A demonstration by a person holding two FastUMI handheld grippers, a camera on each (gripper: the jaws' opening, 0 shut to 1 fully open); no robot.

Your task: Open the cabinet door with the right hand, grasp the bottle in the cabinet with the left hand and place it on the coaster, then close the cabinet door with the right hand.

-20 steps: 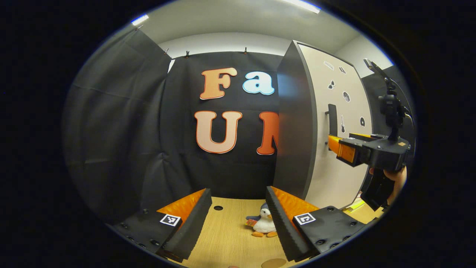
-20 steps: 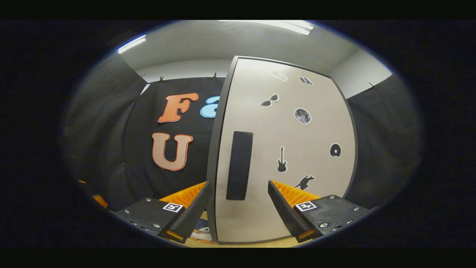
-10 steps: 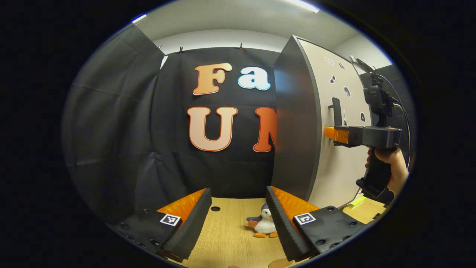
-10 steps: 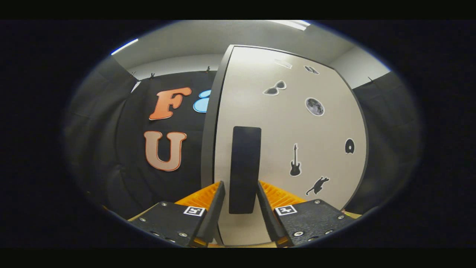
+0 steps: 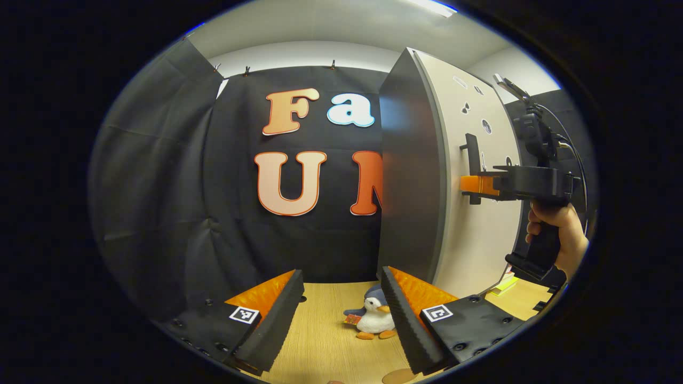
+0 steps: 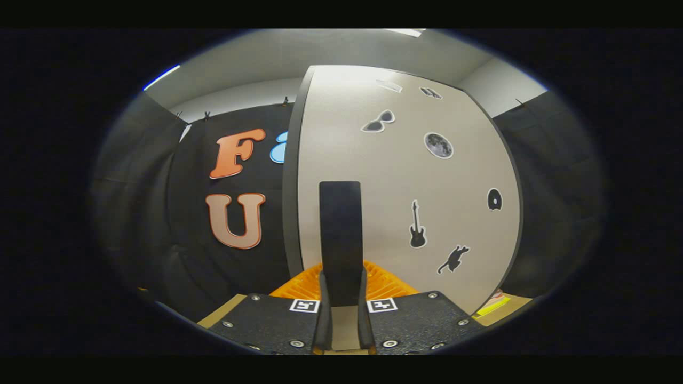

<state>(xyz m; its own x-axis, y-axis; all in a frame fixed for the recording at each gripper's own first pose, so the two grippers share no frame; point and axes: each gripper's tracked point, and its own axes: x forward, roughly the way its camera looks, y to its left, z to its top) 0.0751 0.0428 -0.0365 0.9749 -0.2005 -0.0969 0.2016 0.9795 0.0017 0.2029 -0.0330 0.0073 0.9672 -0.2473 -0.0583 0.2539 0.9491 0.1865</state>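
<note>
The tall cabinet point(image 5: 411, 176) stands on the right, its pale door point(image 6: 405, 186) flush against its dark side and hiding the inside. My right gripper point(image 6: 341, 312) is shut on the door's black vertical handle point(image 6: 340, 234), both fingers pressing its lower part. From the left gripper view, that right gripper point(image 5: 469, 184) meets the handle point(image 5: 471, 152), with a hand point(image 5: 555, 229) on its grip. My left gripper point(image 5: 341, 314) hangs open and empty above the wooden table point(image 5: 325, 341). A brown round coaster point(image 5: 397, 376) peeks in at the bottom edge.
A small plush penguin point(image 5: 376, 320) sits on the table just in front of the cabinet's corner, between my left fingers in view. Something flat and yellow point(image 5: 504, 288) lies at the foot of the door. Black cloth walls close the booth behind and to the left.
My right gripper has moved in on the door handle and shut on it. The left gripper has drifted a little, still open. The door has not visibly moved.
</note>
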